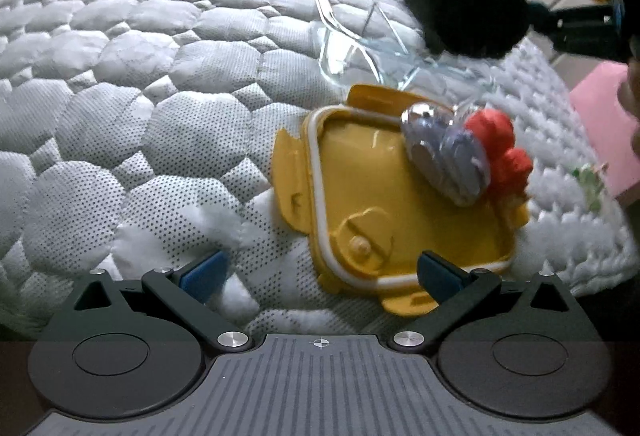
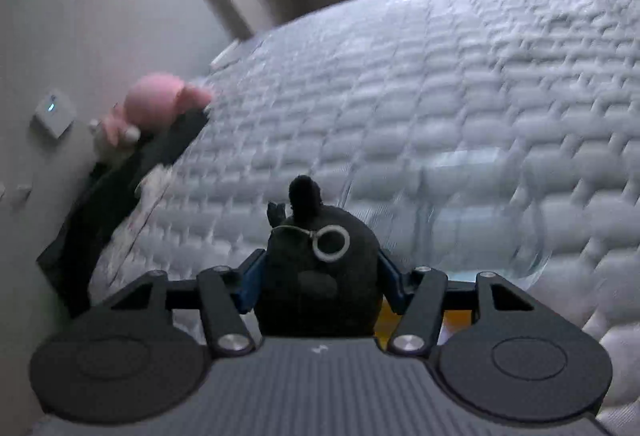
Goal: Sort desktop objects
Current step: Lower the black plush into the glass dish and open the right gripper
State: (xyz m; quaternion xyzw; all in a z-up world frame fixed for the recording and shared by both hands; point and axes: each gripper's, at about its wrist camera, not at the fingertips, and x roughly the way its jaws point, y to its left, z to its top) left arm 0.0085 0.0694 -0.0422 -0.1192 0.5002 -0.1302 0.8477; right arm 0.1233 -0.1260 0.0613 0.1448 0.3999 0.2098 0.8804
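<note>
Right gripper (image 2: 318, 276) clenched on black plush toy (image 2: 316, 276), lower centre of frame, above clear glass container (image 1: 360, 51). Left gripper (image 1: 320, 276) spread wide, empty, over yellow lid (image 1: 360, 195). Best lowered slowly, centred over container, released only once inside.
</note>
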